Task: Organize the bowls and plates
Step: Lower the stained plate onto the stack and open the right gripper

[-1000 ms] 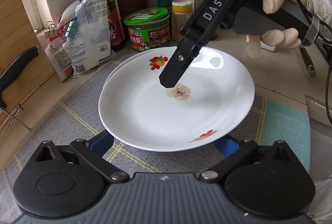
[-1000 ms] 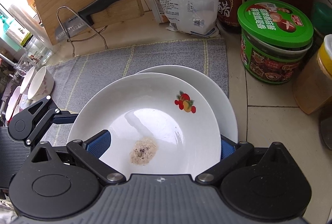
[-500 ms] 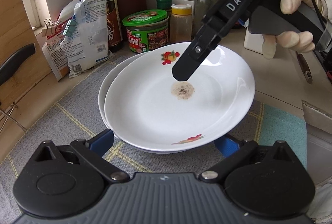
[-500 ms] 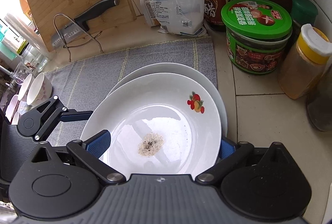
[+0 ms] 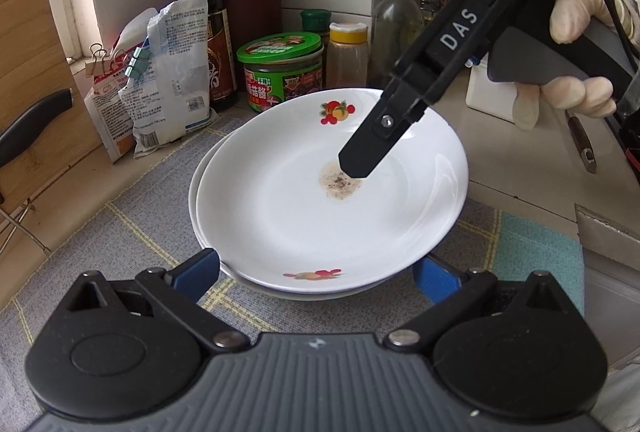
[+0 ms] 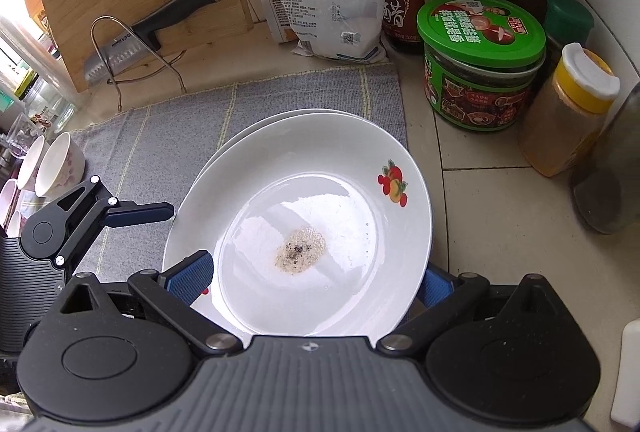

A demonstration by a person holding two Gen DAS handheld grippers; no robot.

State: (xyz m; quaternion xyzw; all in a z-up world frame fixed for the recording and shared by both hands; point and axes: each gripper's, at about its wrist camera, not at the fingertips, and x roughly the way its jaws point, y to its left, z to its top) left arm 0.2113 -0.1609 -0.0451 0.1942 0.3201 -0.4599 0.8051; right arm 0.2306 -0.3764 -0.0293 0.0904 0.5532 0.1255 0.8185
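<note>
The right tool [image 6: 312,280] is clamped on the near rim of the top plate [image 6: 320,199], a white one with fruit prints and a speckled brown residue [image 6: 300,252] at its centre; one black finger reaches in over the plate in the left wrist view, while the finger under the rim cannot be seen. That plate sits nested on the lower plate [image 6: 256,125], offset a little toward the right tool, so a crescent of the lower rim shows on the far side. The left tool [image 5: 316,272] stands with its blue pads apart, astride the stack's near edge and gripping nothing. From the right tool the stack lies straight ahead on the grey mat [image 6: 168,135] covering the table [image 6: 480,199]; judging by this, letting go is all that remains here. Small bowls [image 6: 60,163] wait far left, nearer the left tool.
</note>
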